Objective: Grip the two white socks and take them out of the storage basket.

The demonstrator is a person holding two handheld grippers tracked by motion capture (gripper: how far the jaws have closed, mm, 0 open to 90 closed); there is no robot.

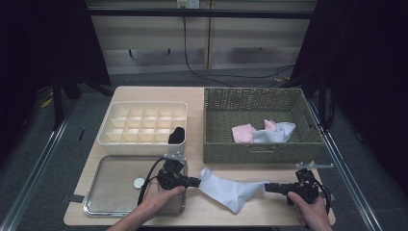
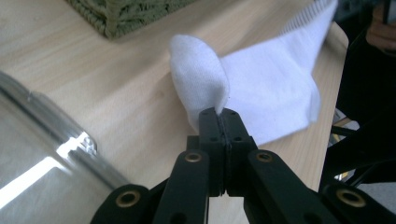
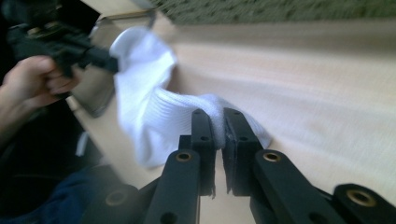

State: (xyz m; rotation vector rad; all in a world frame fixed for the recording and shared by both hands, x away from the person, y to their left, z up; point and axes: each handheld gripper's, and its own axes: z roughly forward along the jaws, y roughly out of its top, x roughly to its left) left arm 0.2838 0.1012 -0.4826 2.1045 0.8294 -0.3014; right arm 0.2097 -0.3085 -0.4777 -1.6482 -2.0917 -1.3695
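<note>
white cotton sock (image 1: 231,188) lies stretched across the pale wooden table (image 1: 274,211), just in front of the green woven basket (image 1: 260,147). left gripper (image 1: 198,182) pinches its toe end, jaws clamped tight; right gripper (image 1: 267,187) pinches the ribbed cuff. silver metal tray (image 1: 115,204) sits beside the left hand (image 1: 159,195).

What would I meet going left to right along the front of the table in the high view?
Metal tray → left gripper → white sock → right gripper.
</note>
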